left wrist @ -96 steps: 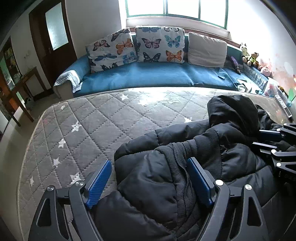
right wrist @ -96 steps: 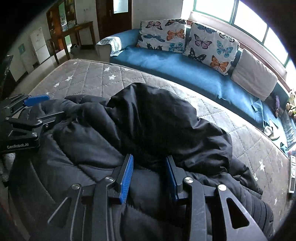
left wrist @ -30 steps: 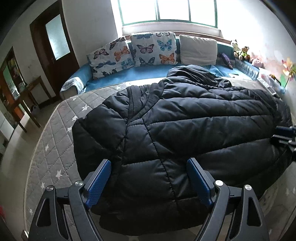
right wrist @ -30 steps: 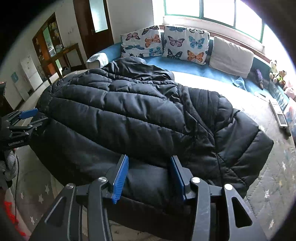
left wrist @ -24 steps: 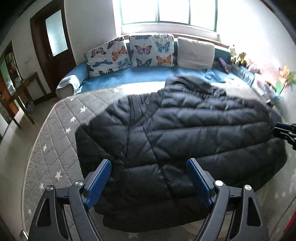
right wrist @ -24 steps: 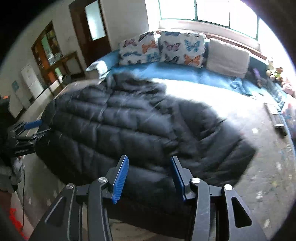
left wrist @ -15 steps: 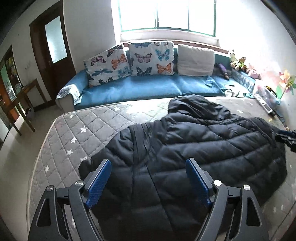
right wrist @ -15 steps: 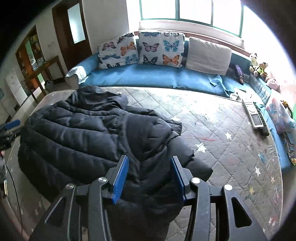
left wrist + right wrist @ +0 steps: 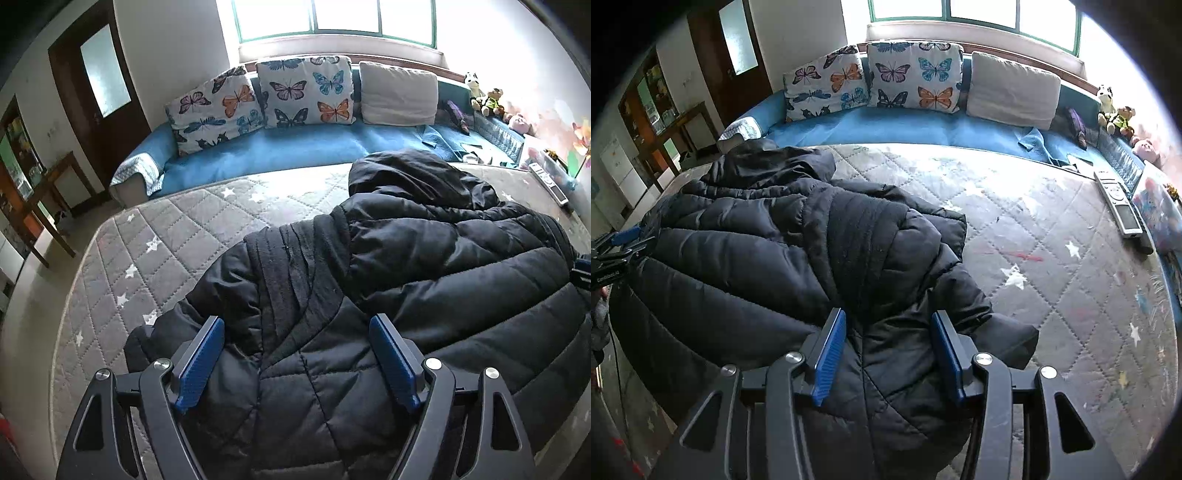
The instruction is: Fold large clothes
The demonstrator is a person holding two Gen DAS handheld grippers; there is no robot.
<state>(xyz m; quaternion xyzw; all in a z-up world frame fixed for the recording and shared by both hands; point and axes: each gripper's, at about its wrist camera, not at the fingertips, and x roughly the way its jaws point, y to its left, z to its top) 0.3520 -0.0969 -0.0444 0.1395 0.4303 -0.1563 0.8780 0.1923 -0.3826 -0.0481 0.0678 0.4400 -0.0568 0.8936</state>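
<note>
Left gripper [image 9: 295, 354] of mine hangs with its blue pads [image 9: 201, 360] spread wide over the near hem of the black quilted puffer jacket with a hood [image 9: 388, 280], and neither pad presses the fabric, so nothing is held. That jacket lies back-up on the grey star-patterned quilted mattress [image 9: 155, 254], hood toward the blue sofa [image 9: 295, 147]; I judge it is laid flat this way so the sleeves can be turned in. No writing reads from this side.

From my right wrist, the right gripper [image 9: 888, 350] straddles the jacket's hem with its pads partly apart, fabric between them; whether they pinch it I cannot tell. At the frame's left edge the left gripper's body carries white lettering, too small and clipped to read surely. A grey remote control [image 9: 1119, 205] rests near the mattress's far edge, well apart from the jacket.
</note>
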